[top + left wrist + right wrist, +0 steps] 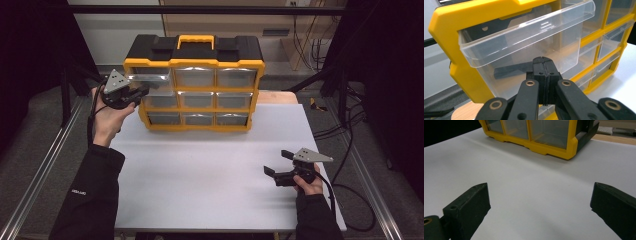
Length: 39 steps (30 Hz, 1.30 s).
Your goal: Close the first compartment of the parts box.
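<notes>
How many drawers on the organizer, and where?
9 on the yellow organizer, a three-by-three grid: top row, middle row, bottom row. The top-left drawer is pulled out partway, with the left hand-held gripper shut in front of it.

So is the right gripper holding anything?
No: in the right gripper view the right gripper has its jaws wide apart over the bare white table, nothing between them.

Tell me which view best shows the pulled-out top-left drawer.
The left gripper view: the clear drawer sits close up, slid out of the yellow organizer, behind the shut left tool. The high view shows it small, beside that tool. The right gripper view shows other drawers.
</notes>
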Motion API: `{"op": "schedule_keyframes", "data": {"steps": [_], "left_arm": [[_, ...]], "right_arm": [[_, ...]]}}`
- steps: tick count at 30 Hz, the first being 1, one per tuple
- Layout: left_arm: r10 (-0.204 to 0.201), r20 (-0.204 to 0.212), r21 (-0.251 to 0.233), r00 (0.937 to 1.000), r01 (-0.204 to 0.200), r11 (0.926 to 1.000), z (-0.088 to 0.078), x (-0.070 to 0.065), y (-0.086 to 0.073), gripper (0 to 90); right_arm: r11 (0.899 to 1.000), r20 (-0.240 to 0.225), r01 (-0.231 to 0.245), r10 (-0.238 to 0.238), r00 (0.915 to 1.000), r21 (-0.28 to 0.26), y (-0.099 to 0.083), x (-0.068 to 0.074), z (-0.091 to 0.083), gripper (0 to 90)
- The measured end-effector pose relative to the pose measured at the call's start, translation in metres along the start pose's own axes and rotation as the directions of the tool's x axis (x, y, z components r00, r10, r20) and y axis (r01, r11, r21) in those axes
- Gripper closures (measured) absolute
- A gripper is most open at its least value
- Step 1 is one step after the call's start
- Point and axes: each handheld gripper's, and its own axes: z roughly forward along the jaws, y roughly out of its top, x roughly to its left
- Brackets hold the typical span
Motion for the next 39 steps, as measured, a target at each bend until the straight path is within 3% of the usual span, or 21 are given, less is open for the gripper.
{"op": "schedule_keyframes", "data": {"steps": [39], "left_arm": [[-0.005, -0.040, -0.010, 0.9992, 0.005, 0.9999, 0.025, 0.011, 0.000, 89.7]], "right_arm": [[1.000, -0.001, -0.004, 0.004, 1.0000, -0.004, 0.000, 0.000, 0.000, 2.9]]}}
